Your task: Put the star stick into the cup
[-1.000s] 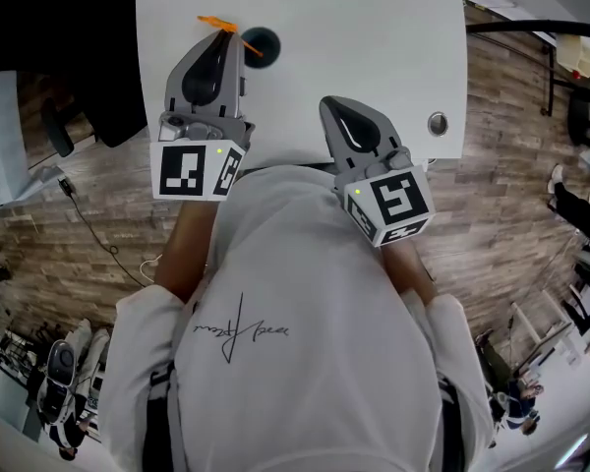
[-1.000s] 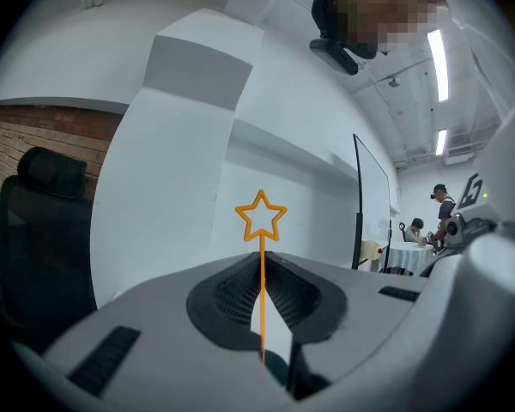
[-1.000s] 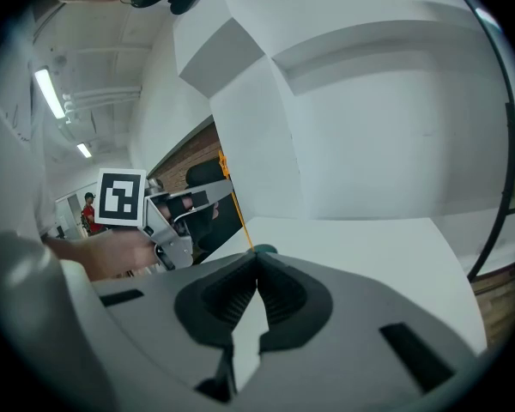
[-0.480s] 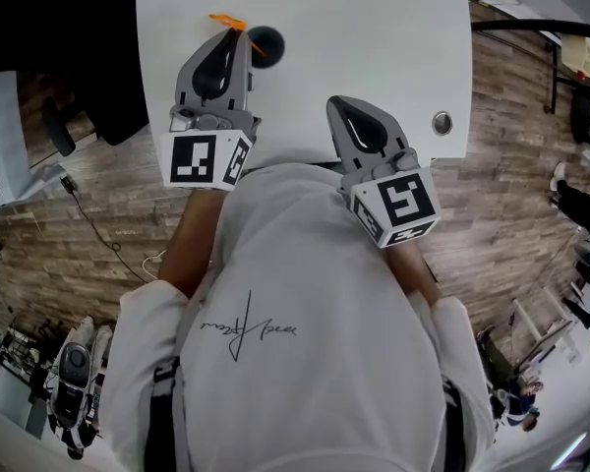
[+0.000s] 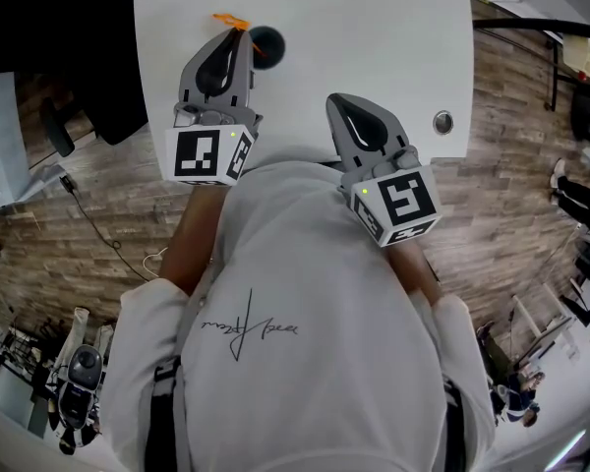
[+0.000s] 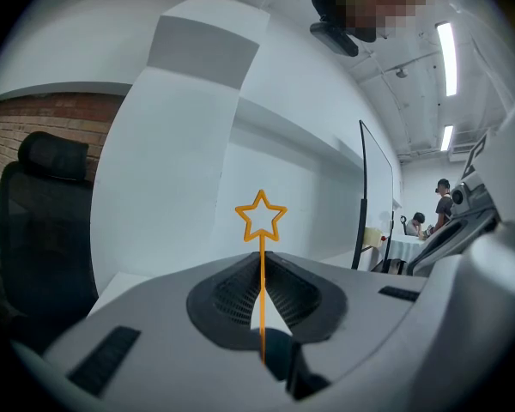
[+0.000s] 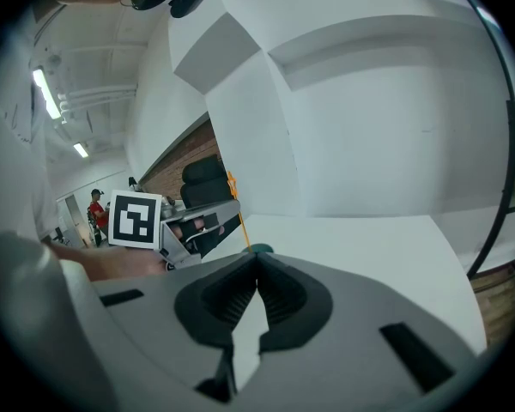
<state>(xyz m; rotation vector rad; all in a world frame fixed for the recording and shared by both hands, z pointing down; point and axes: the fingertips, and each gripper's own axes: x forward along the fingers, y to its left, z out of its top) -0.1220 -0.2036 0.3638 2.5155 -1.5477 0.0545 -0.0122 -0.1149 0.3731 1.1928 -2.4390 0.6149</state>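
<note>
Clamping a thin orange stick topped with a hollow five-point star (image 6: 261, 269) in the left gripper (image 5: 239, 37), shut tight on the shaft below the star. Held close to upright over the left part of a white rectangular counter (image 5: 374, 28), star end uppermost and poking past the gripper's tip in the head view. Angled down toward a small dark round cup (image 5: 267, 41) standing on the counter just right of that tip, with the stick's lower end close by the cup's rim; inside or outside, impossible to tell. Poised nearer the person, at the counter's front edge, the right gripper (image 5: 339, 106), pads pressed together at the tips and holding nothing. Visible around the counter: a wood-plank floor (image 5: 108, 195), a black office chair (image 6: 43, 221) and a brick wall (image 6: 34, 131).
</note>
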